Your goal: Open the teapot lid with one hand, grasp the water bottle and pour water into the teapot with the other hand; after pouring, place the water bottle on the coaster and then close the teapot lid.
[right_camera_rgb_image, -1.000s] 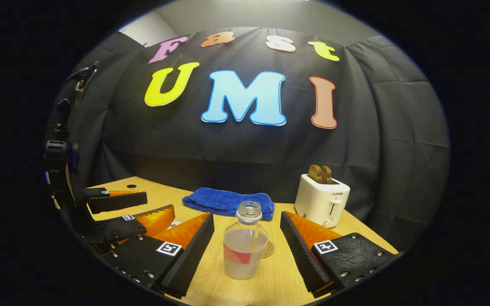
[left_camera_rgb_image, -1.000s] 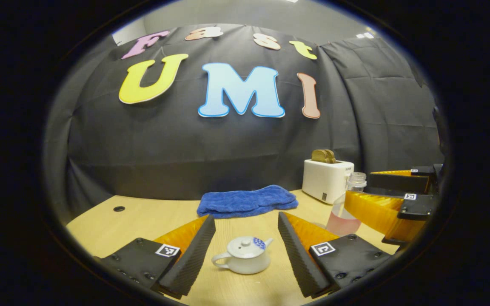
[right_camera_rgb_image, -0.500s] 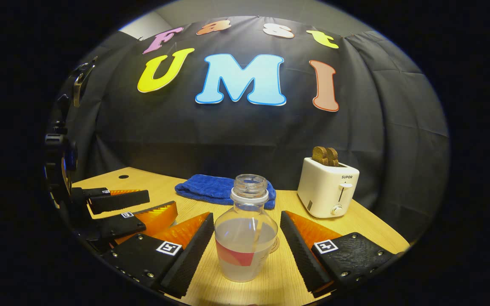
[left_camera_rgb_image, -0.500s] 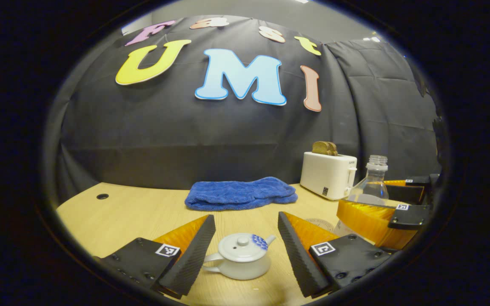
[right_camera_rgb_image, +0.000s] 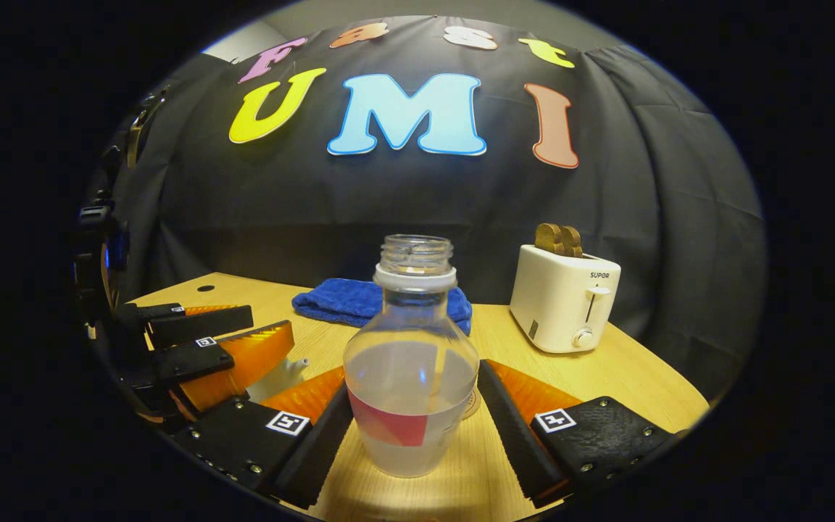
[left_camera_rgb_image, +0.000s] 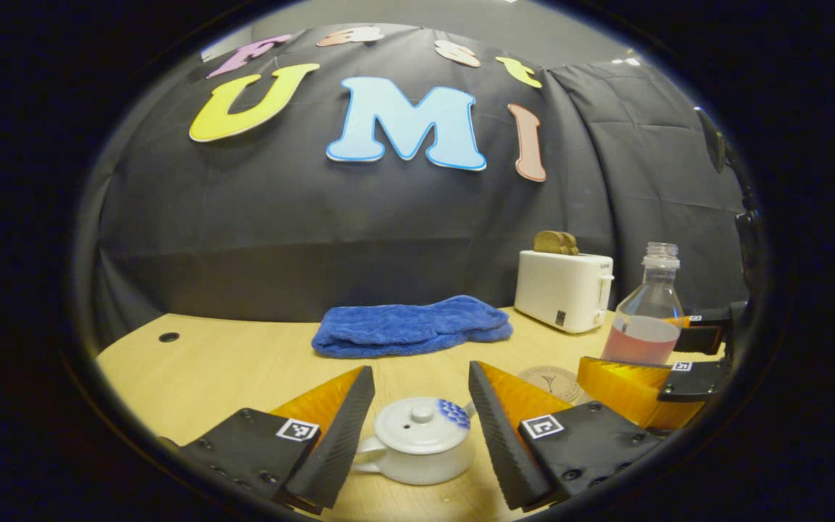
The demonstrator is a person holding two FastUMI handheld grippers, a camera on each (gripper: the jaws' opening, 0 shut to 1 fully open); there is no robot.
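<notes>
**Both grippers positioned at their targets**

Left gripper [left_camera_rgb_image: 421, 428]: jaws spread wide around the lidded teapot [left_camera_rgb_image: 417, 451], bottom centre, apart from it. Right gripper [right_camera_rgb_image: 414, 428]: jaws wide, flanking the uncapped water bottle [right_camera_rgb_image: 412, 384], centre frame; contact cannot be determined. Coaster [left_camera_rgb_image: 554, 380] lies right of centre.

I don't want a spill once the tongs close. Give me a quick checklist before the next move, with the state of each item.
1. Lid on teapot: ok, seated, knob free.
2. Left tongs open around teapot: ok, fingers apart on both sides.
3. Right tongs open around bottle: ok, not yet clamped.
4. Bottle upright, uncapped, partly filled: ok.
5. Coaster free for the bottle: ok.
6. Left tongs lined up on the lid knob: cannot tell.
</notes>
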